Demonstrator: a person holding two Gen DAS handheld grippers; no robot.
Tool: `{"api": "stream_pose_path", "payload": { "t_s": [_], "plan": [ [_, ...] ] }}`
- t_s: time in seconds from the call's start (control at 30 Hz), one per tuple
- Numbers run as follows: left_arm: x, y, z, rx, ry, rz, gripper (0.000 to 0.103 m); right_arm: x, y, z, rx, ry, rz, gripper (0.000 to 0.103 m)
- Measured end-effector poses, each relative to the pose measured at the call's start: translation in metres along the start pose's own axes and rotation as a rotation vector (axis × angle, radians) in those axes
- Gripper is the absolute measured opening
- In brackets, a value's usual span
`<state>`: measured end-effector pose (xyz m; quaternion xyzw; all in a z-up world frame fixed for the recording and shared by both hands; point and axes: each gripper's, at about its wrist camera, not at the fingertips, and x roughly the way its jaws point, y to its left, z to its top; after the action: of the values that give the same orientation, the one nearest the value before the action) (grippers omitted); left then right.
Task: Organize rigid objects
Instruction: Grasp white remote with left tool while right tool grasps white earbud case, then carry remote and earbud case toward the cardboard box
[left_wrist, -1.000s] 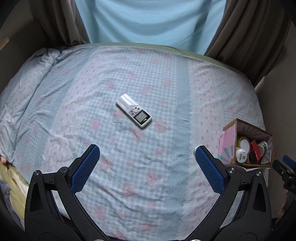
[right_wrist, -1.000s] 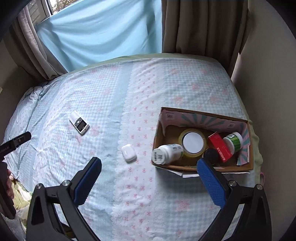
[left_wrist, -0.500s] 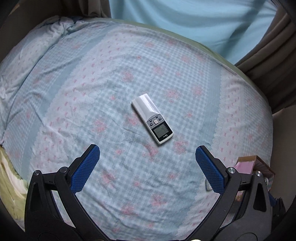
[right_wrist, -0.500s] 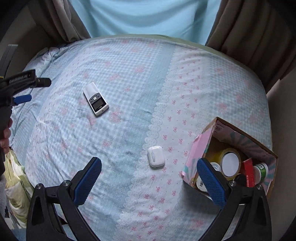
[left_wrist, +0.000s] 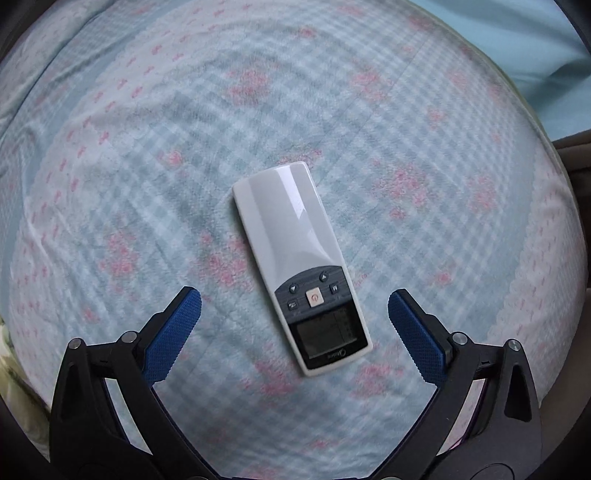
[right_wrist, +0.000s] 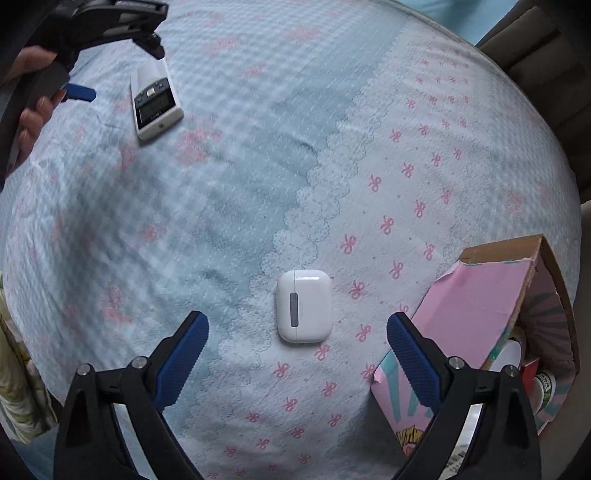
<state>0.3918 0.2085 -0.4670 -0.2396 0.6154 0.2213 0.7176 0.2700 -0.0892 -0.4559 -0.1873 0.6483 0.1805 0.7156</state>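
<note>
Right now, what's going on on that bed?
A person holds a two-finger gripper in each hand over a blue-and-pink patterned bedspread. The left gripper is open around the display end of a white remote control, not touching it. The right gripper is open over a small white earbud case, its jaws just starting to close. Neither item is gripped yet. A pink cardboard box beside it already holds a few things.

Both wrist views straight down, close, sharing remote (left_wrist: 301, 266)

bare bedspread (right_wrist: 258, 192) all round earbud case (right_wrist: 304, 311), cardboard box (right_wrist: 491, 295) crowding right side
</note>
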Motion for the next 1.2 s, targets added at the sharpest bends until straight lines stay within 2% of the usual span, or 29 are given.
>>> {"api": "stream_pose_path", "payload": {
  "t_s": [0.2,0.37,0.5,0.6,0.77,0.87,0.93,0.97,1.03,1.1,1.2],
  "plan": [
    [0.042,-0.006,0.012,-0.067,0.061,0.026,0.096,0.029,0.007,-0.003,-0.077,0.055,-0.04,0.096],
    [0.057,-0.008,0.017,-0.092,0.108,0.038,0.095,0.044,0.019,-0.002,-0.144,0.092,-0.099,0.09],
    [0.063,-0.013,0.018,-0.083,0.141,0.045,0.095,0.054,0.028,-0.002,-0.159,0.13,-0.08,0.089],
    [0.067,-0.012,0.027,-0.084,0.172,0.041,0.094,0.067,0.031,-0.002,-0.162,0.162,-0.057,0.075],
    [0.076,-0.005,0.049,-0.09,0.219,0.041,0.09,0.082,0.025,0.006,-0.14,0.209,-0.046,0.072],
    [0.077,0.003,0.056,-0.113,0.24,0.039,0.082,0.087,0.014,0.01,-0.105,0.239,-0.037,0.071],
    [0.076,0.008,0.059,-0.126,0.249,0.039,0.074,0.094,0.003,0.013,-0.086,0.254,-0.004,0.061],
    [0.077,0.011,0.061,-0.129,0.254,0.034,0.072,0.096,0.001,0.014,-0.079,0.26,0.01,0.06],
    [0.077,0.013,0.065,-0.124,0.261,0.038,0.061,0.097,-0.001,0.016,-0.084,0.258,0.011,0.053],
    [0.074,0.014,0.068,-0.12,0.264,0.041,0.06,0.096,-0.001,0.02,-0.083,0.258,0.021,0.042],
    [0.072,0.015,0.072,-0.116,0.26,0.036,0.059,0.097,0.0,0.024,-0.085,0.264,0.02,0.041]
  ]
}}
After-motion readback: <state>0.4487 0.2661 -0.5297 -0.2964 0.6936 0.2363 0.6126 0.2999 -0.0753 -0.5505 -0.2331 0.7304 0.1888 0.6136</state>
